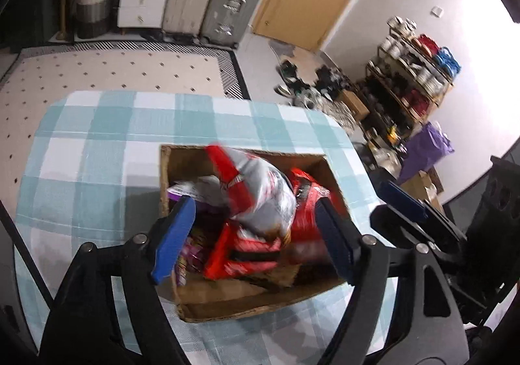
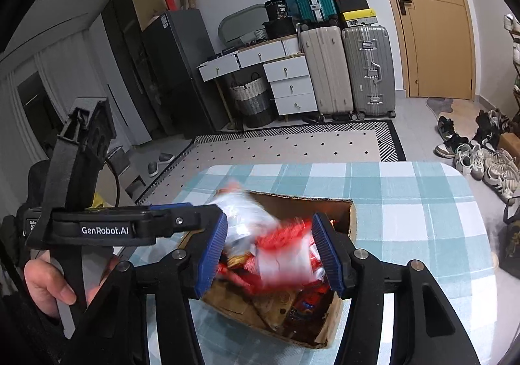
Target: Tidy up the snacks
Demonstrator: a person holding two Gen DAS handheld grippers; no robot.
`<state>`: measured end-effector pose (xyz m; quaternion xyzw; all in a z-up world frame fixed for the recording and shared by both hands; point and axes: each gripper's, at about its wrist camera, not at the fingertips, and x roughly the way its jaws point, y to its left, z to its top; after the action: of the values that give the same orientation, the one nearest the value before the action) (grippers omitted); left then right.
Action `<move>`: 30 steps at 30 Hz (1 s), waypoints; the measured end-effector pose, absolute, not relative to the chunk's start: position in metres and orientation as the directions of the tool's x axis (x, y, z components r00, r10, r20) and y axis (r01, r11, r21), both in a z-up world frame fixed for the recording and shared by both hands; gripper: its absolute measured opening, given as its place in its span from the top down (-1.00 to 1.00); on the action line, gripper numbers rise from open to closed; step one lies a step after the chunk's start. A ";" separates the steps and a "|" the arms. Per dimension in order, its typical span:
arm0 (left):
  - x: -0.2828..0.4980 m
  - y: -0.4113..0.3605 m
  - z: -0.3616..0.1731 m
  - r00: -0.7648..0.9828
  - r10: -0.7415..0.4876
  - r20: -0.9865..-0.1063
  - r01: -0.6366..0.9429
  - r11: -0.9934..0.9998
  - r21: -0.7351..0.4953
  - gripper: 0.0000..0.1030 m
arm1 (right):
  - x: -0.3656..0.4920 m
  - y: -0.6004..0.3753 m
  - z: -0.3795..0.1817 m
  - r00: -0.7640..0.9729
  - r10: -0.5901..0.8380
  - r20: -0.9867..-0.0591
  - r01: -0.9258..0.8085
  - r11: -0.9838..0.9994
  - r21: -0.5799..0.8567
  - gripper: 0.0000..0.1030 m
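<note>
An open brown cardboard box (image 1: 247, 300) sits on the bench under a teal-and-white checked cloth (image 1: 97, 144), at lower centre of both wrist views. The box is packed with snacks: a red glossy packet (image 1: 240, 254) low in the pile, a purple wrapper (image 1: 187, 254) against the box's left wall, and a silver-and-red foil snack bag (image 1: 260, 196) on top, motion-blurred in both views and rising past the box's far rim.

In the left wrist view the left gripper (image 1: 256, 238) hangs over the box with its blue-padded jaws apart; the silver bag lies between them, and the pads do not press on it. The right gripper (image 1: 406, 202) shows at the right edge of that view.

In the right wrist view the right gripper (image 2: 271, 251) has its jaws apart too, above the box, with the blurred bag (image 2: 276, 254) between the pads; whether they touch it I cannot tell. A hand (image 2: 48, 287) at lower left grips the left gripper's black handle.
</note>
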<state>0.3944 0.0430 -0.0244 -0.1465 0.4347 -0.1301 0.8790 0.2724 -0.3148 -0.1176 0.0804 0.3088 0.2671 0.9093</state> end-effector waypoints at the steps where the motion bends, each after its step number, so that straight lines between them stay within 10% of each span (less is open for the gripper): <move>1: 0.393 0.044 -0.024 0.596 -0.350 -0.723 0.099 0.925 -0.367 -0.57 | 0.273 -0.316 -0.119 0.667 0.537 -0.516 -0.435 0.844 0.315 -0.09; 30: 0.290 0.059 0.033 0.754 -0.163 -0.636 0.015 0.973 -0.231 -0.65 | 0.200 -0.352 -0.081 0.755 0.512 -0.410 -0.413 0.857 0.308 -0.63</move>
<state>0.2897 0.0595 0.0328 -0.1061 0.3473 -0.0479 0.9305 0.1999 -0.3521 -0.0811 0.0996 0.2465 0.2482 0.9315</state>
